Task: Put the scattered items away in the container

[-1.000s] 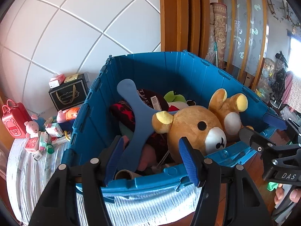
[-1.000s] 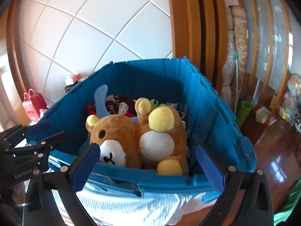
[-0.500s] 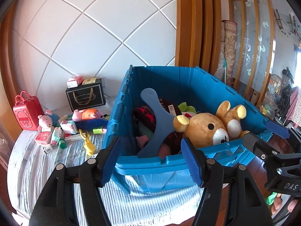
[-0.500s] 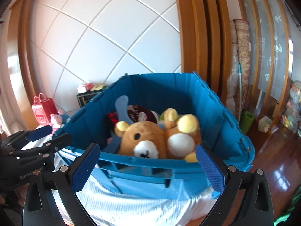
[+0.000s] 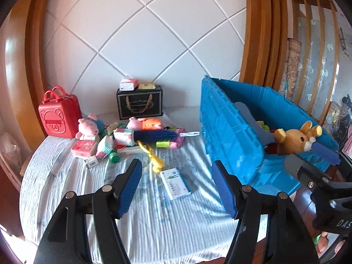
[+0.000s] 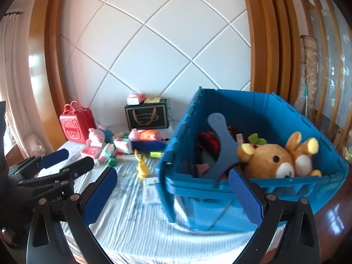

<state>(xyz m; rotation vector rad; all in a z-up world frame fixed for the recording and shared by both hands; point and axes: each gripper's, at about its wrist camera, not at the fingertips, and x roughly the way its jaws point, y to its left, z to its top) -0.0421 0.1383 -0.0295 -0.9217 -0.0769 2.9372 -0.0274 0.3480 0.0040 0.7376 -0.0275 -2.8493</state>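
Note:
The blue crate (image 5: 231,136) stands on the right side of the striped bed. It holds a brown bear plush (image 6: 268,160), a flat blue-grey paddle (image 6: 220,145) and dark clothes. Scattered on the bed to its left are a pink pig plush (image 5: 87,127), an orange-pink plush (image 5: 145,123), a yellow toy (image 5: 154,158), a green bottle (image 5: 114,158), tissue packs (image 5: 84,148) and a white card box (image 5: 176,183). My left gripper (image 5: 177,182) hangs open above the card box, holding nothing. My right gripper (image 6: 173,191) is open and empty before the crate's near left corner.
A red toy case (image 5: 58,112) and a black gift bag (image 5: 139,102) with small boxes on top stand against the padded white headboard. A wooden frame flanks it. The bed's front edge is close below both grippers; wooden floor (image 6: 336,217) lies right of the crate.
Both grippers have drawn back from the crate and swung left, so the pile of loose items on the bed has come into view. The bear stays in the crate.

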